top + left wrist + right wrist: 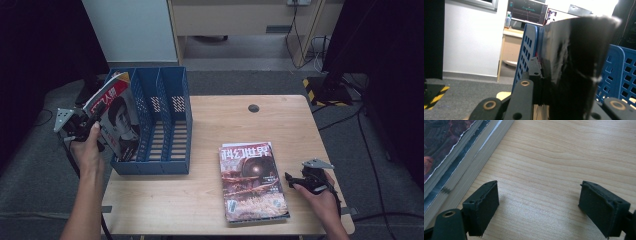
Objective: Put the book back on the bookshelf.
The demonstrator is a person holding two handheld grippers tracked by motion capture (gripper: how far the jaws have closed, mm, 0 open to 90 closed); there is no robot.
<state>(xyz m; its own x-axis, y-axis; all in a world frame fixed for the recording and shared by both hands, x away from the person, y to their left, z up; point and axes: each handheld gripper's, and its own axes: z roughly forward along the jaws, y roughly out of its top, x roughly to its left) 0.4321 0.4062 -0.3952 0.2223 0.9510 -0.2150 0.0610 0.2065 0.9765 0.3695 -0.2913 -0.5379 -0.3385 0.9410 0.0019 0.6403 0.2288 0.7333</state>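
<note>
Forearms come in from the bottom edge of the high view, each hand carrying a gripper. On the person's right, the right gripper (295, 181) rests low on the wooden surface (165, 200), its jaws spread wide with bare wood between them; its own view shows the two black pads apart and the stacked magazines' page edges just beside the left pad (482, 207). That stack of magazines (252, 181) lies flat on the surface, just left of this gripper, with a dark reddish cover uppermost.

Farther left, the left gripper (95, 125) is pinched tight on a red-and-white magazine (114, 117), holding it upright and tilted at the left end of the blue file rack (172, 120). The magazine's lower part sits in the rack's leftmost compartment, leaning outward over its left wall; its top stands above the rack. The other two compartments show their slatted floors. In the left gripper view, the magazine (574, 70) is clamped edge-on between the jaws with the rack's perforated blue walls (527, 57) on either side.
</note>
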